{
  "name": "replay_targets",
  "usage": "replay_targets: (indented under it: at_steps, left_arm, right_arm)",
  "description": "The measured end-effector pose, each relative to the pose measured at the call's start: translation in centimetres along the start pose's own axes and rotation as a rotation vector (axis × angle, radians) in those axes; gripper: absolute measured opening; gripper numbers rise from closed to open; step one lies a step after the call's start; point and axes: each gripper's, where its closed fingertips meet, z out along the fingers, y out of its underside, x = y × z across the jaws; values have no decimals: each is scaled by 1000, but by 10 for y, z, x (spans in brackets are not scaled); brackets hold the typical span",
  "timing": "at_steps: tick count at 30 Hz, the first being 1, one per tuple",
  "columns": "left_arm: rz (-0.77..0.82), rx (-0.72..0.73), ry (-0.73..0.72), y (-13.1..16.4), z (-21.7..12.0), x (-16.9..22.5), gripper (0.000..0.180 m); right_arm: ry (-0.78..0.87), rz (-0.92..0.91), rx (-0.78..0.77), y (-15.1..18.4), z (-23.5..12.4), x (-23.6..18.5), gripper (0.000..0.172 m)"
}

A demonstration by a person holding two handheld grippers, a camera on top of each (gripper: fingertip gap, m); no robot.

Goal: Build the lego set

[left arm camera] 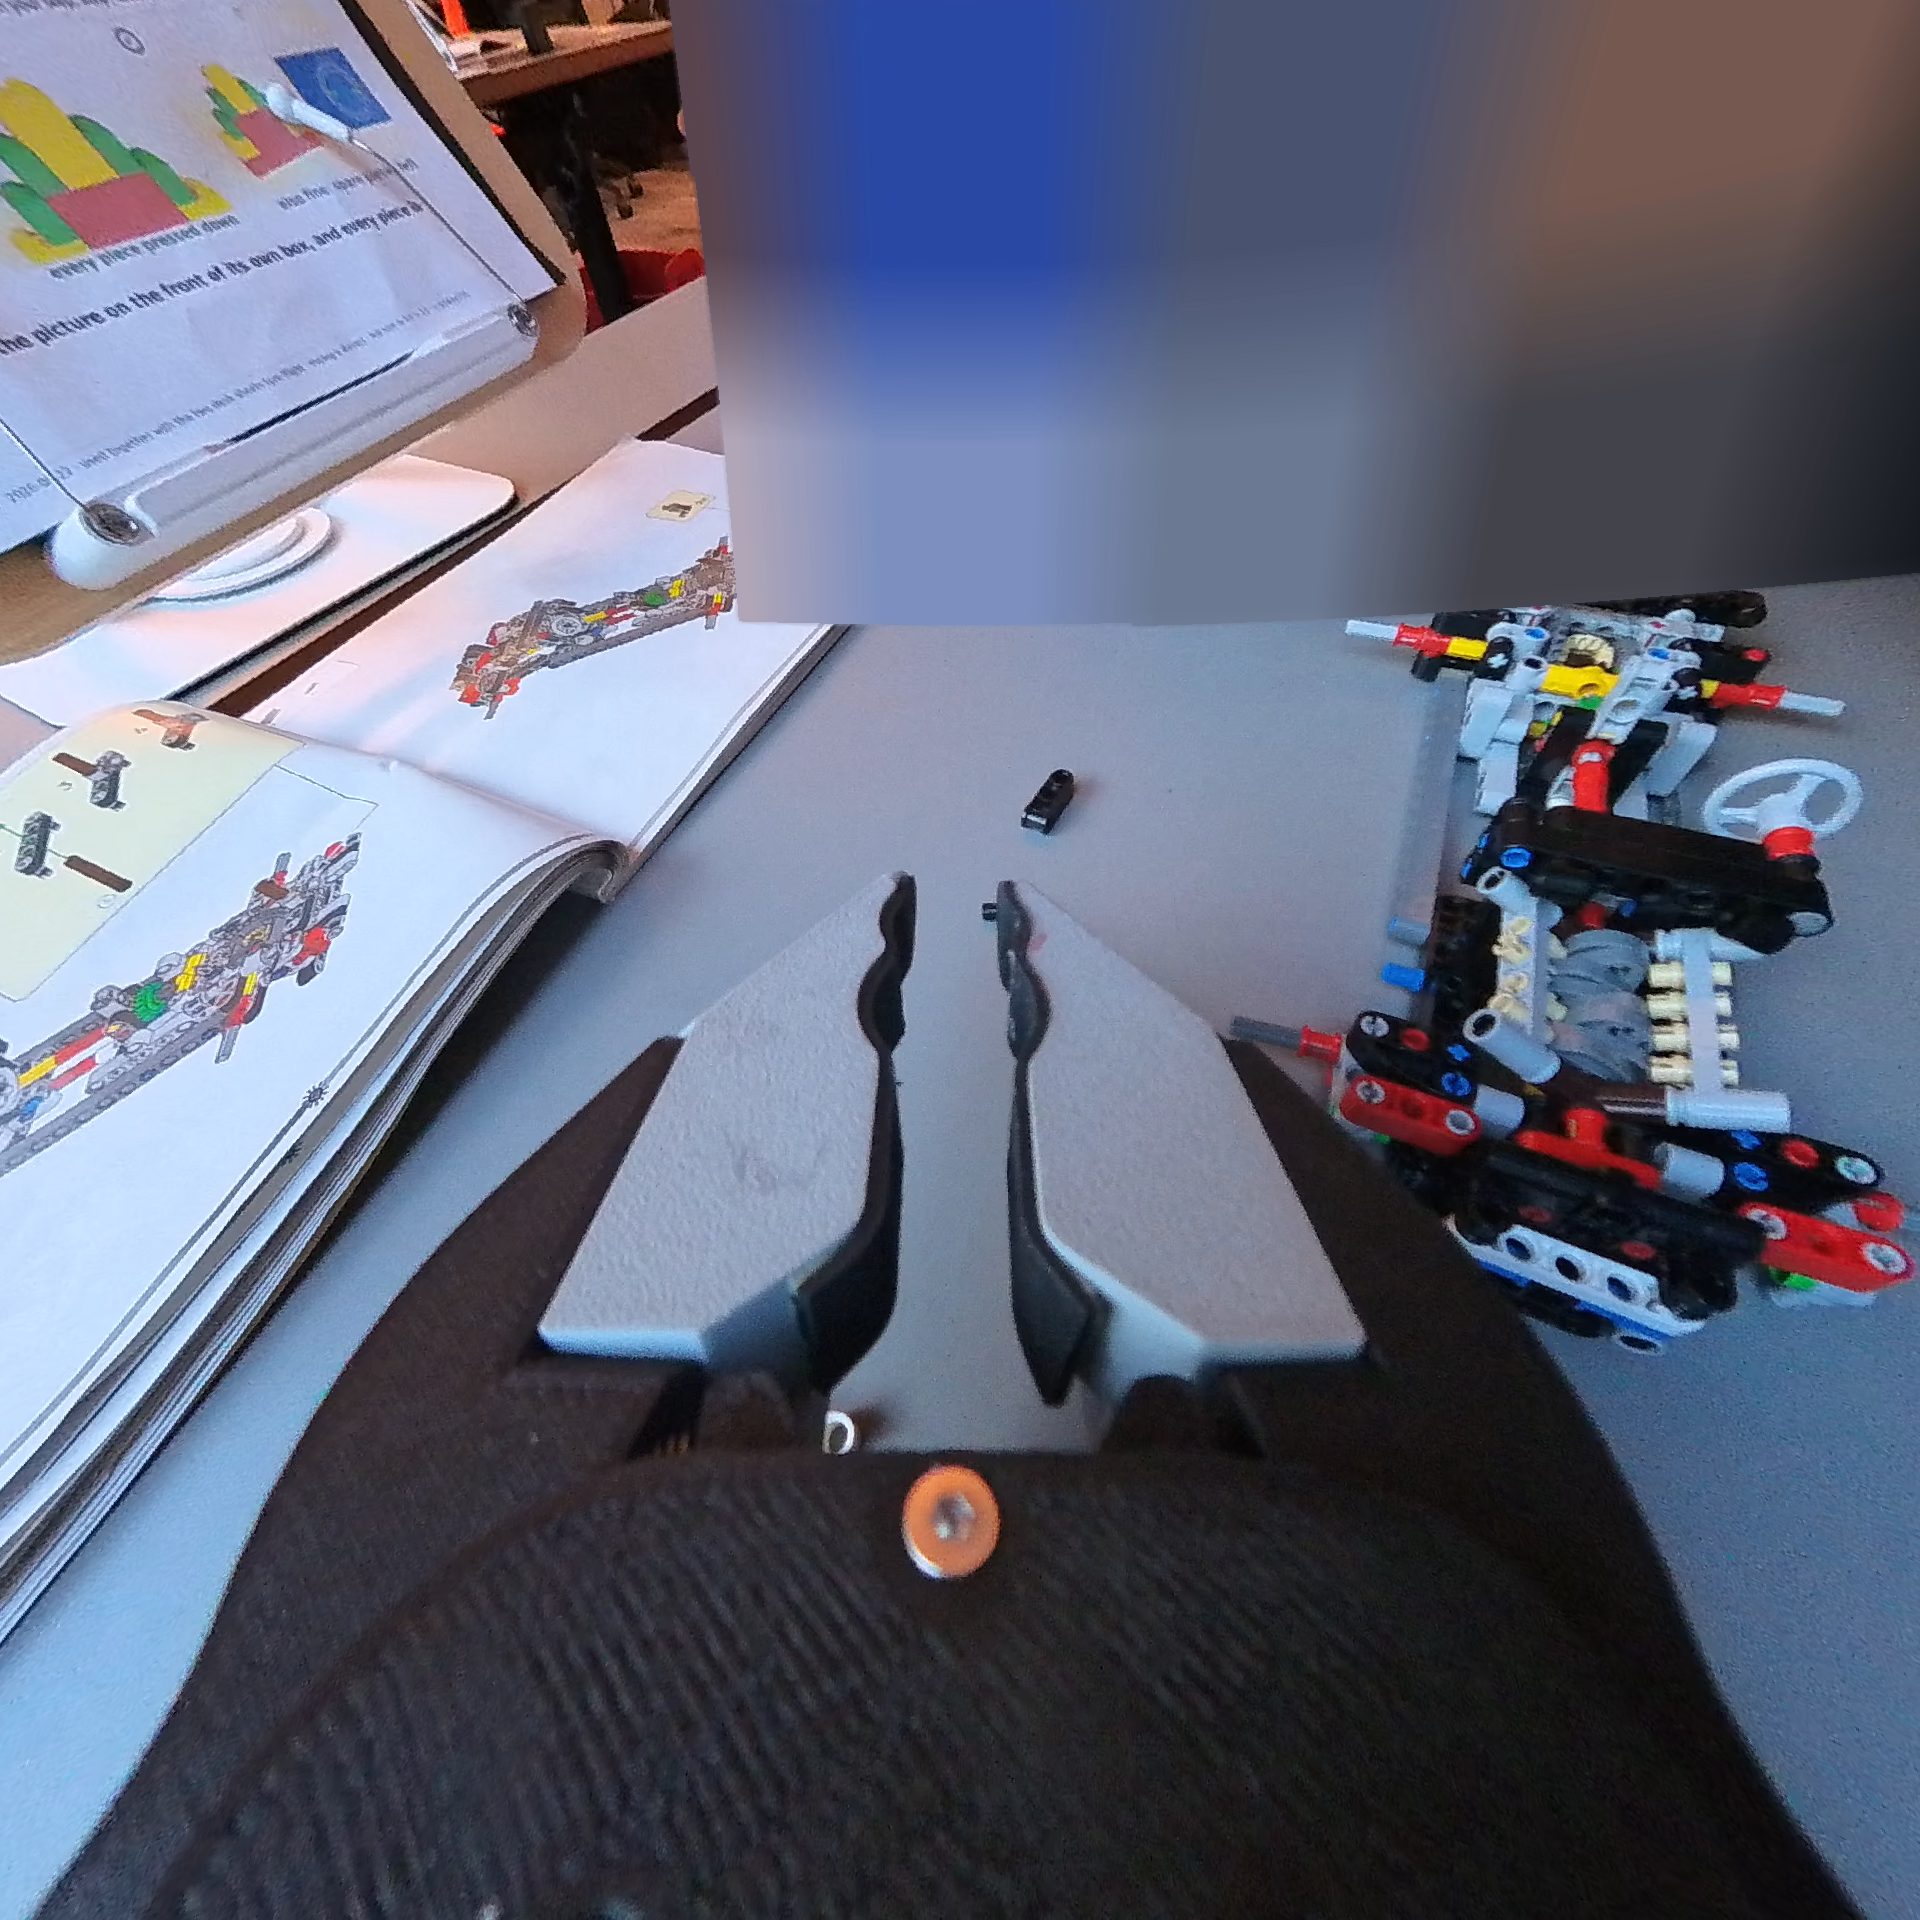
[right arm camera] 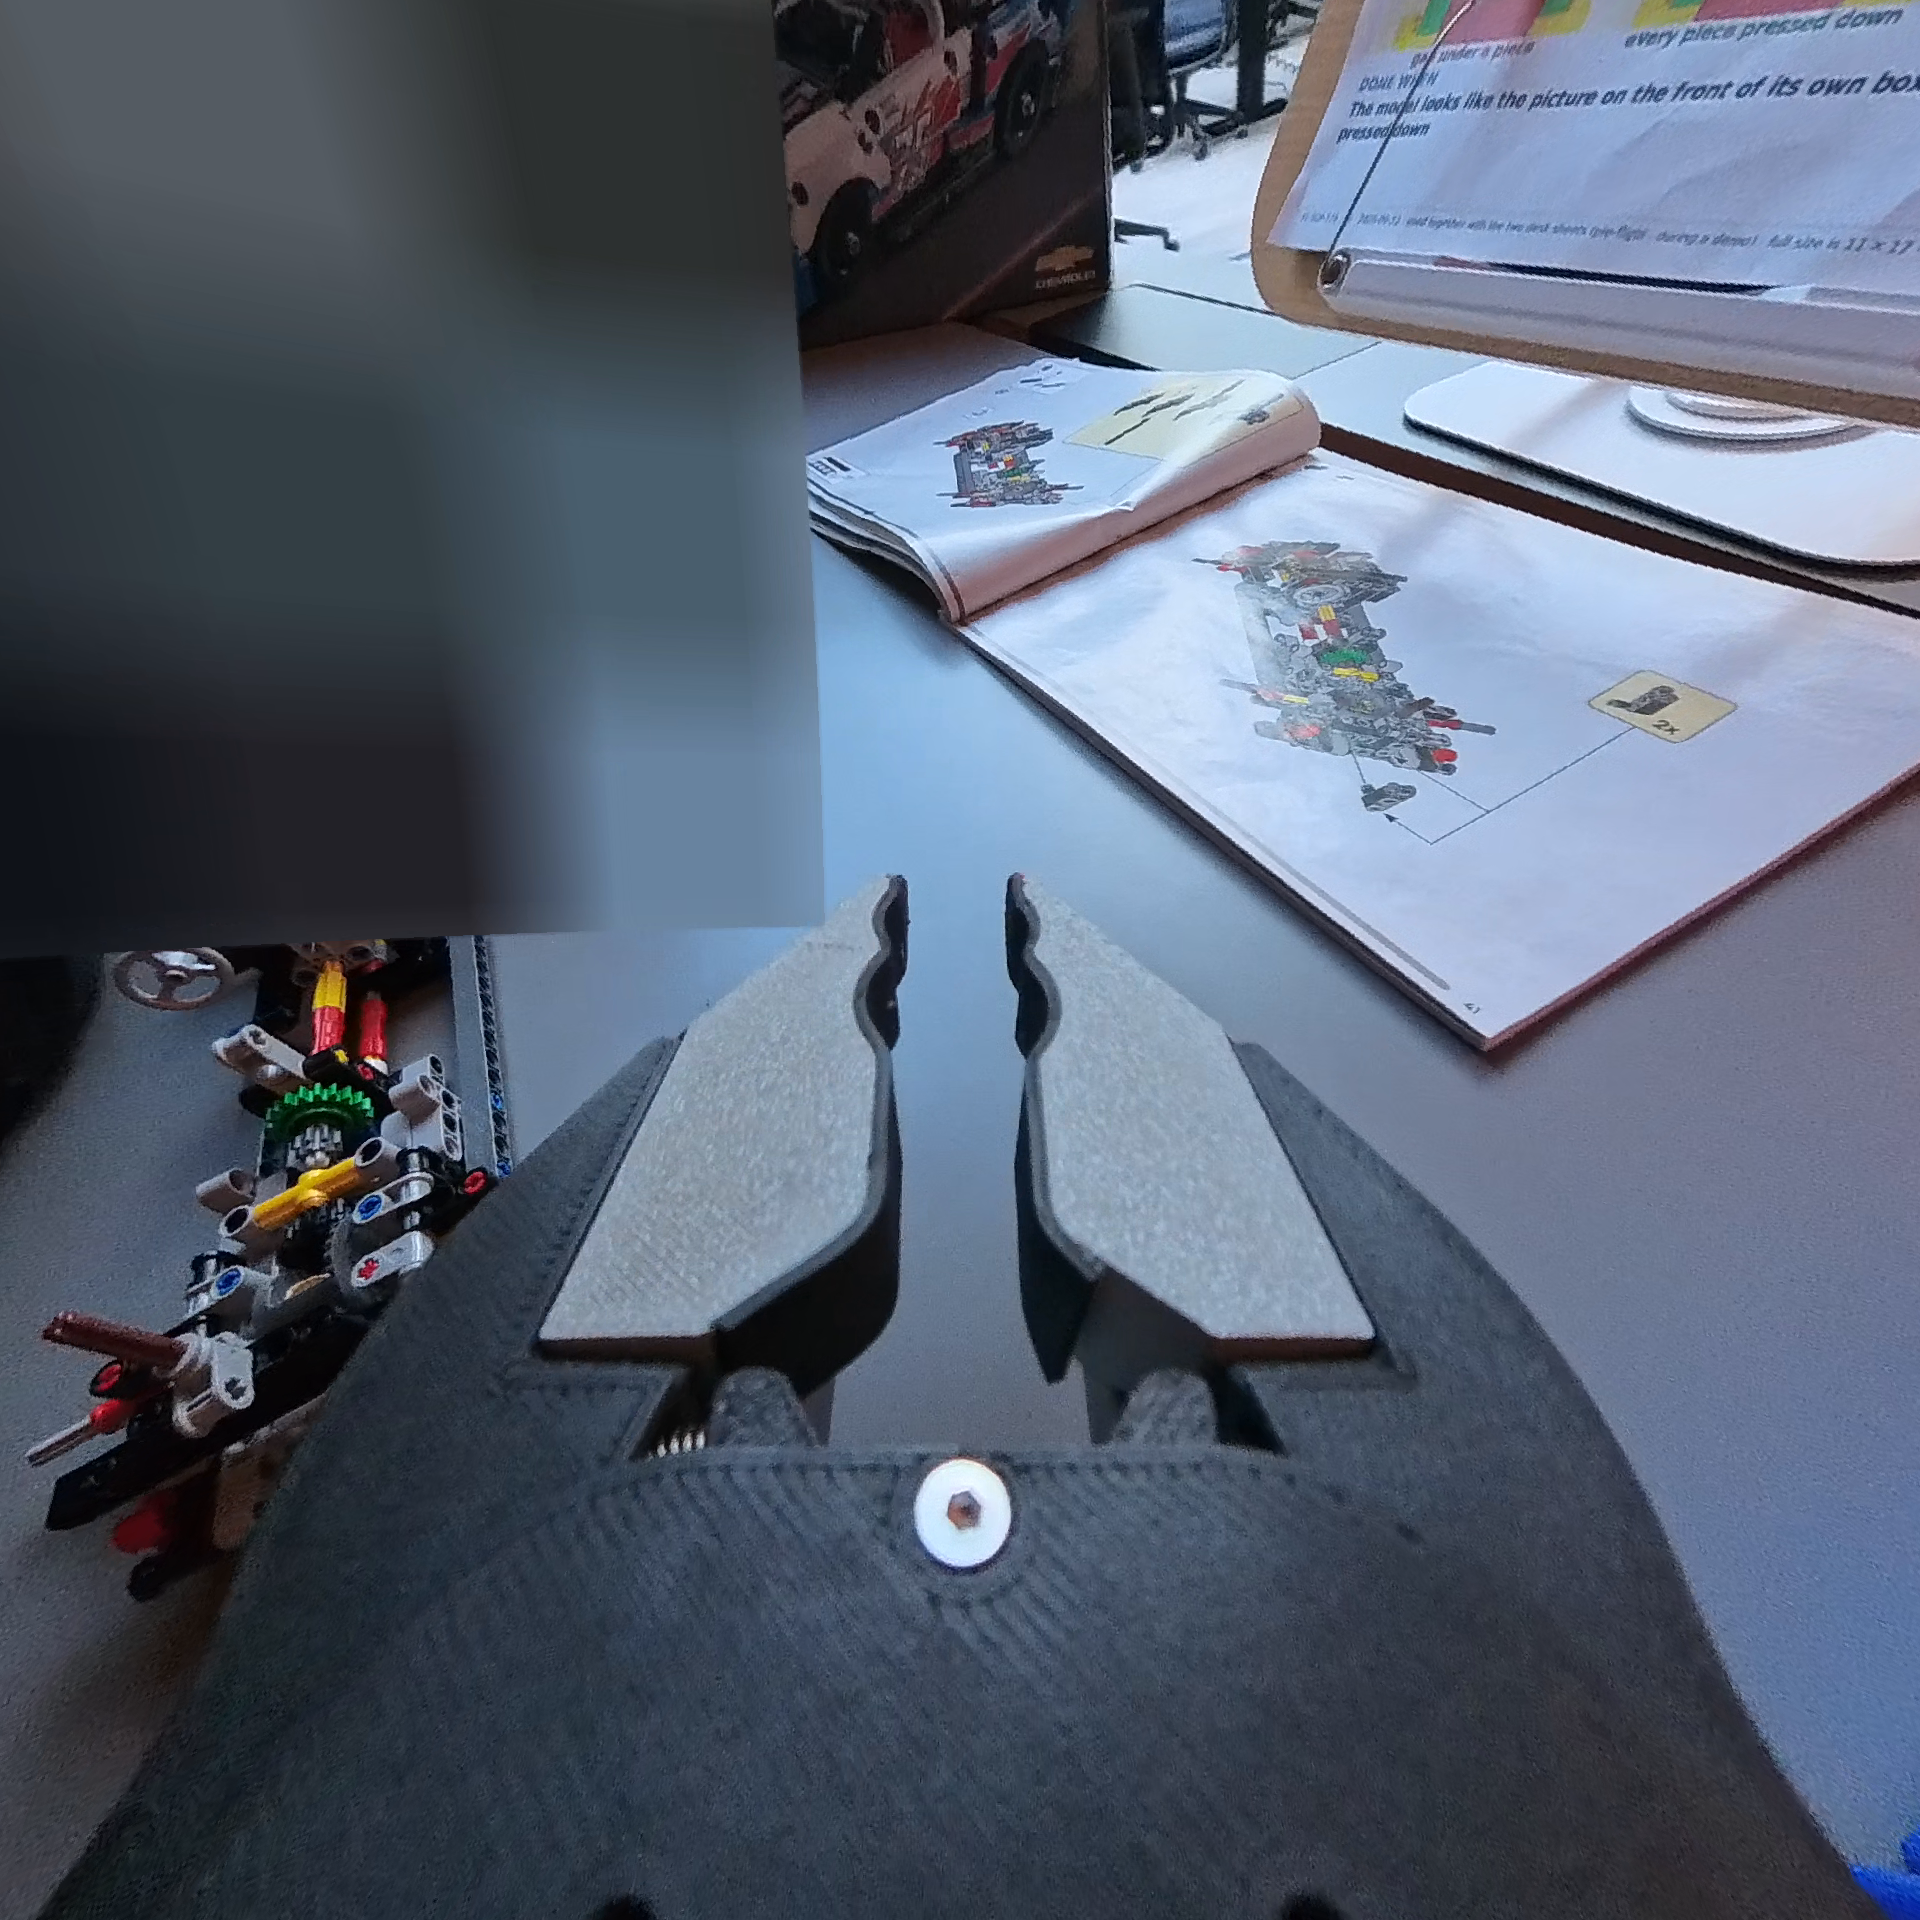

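My left gripper [left arm camera: 956, 894] hovers low over the grey table [left arm camera: 1195, 717] with its jaws a little apart and nothing pressed between the pads. A tiny black nub [left arm camera: 985, 911] shows at the inner edge of the right fingertip; I cannot tell whether it sticks to the pad or lies on the table. A small black brick piece [left arm camera: 1049, 800] lies on the table just beyond the fingertips, slightly right. A half-built model of black, grey and red beams [left arm camera: 1621, 987] lies to the right. My right gripper [right arm camera: 956, 888] is open and empty over the bare table [right arm camera: 1558, 1247], with the same model [right arm camera: 312, 1195] to its left.
An open instruction booklet [left arm camera: 312, 883] lies left of the left gripper and ahead right of the right gripper [right arm camera: 1455, 727]. A stand holding a printed sheet [left arm camera: 260, 260] is behind it. A box with a car picture [right arm camera: 935, 156] stands at the back. One gripper's finger ends stand about 20 cm off the other's.
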Motion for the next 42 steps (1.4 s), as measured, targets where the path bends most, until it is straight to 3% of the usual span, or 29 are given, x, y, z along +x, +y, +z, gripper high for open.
replay_targets:
  at_steps: [42]
  left_arm:
    - [26, -28, -32, 3, 2, 1, 8]
  right_arm:
    - [-58, 42, -13, 2, 2, -3, 19]
